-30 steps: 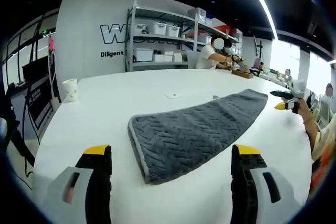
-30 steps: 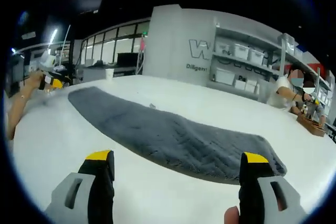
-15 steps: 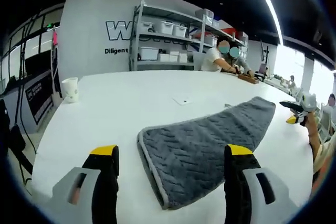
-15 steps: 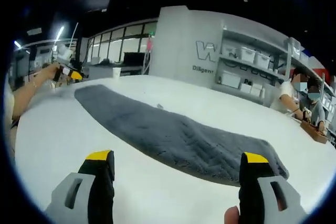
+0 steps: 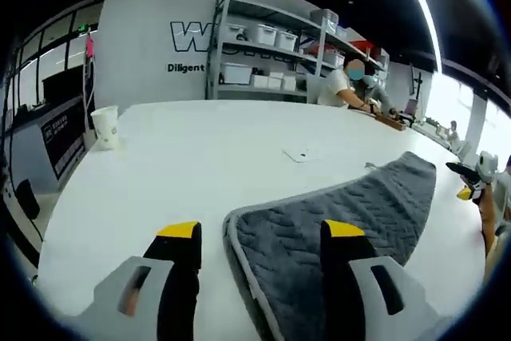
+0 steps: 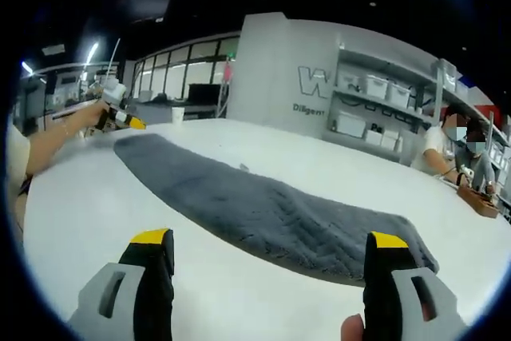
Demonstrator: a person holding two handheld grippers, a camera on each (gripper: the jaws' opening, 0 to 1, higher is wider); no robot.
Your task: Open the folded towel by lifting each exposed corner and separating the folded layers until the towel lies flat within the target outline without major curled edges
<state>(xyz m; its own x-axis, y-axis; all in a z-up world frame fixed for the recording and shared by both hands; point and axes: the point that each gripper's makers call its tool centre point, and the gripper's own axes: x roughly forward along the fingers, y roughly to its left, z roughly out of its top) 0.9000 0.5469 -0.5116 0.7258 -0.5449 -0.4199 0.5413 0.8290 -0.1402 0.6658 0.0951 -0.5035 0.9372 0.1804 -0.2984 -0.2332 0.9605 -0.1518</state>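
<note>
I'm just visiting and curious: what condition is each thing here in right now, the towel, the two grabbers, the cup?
Towel: still folded into a long strip, lying on the table.
Left gripper: open, jaws straddling the towel's near corner.
Right gripper: open, holding nothing, short of the towel.
Paper cup: upright.

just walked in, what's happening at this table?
A person holds a two-jaw gripper in each hand over a folded grey towel on a white table. The left gripper is open, its jaws straddling the towel's near corner. The right gripper is open too, near the towel's other end, not touching it. Nothing is lifted; the towel lies as a long strip.
</note>
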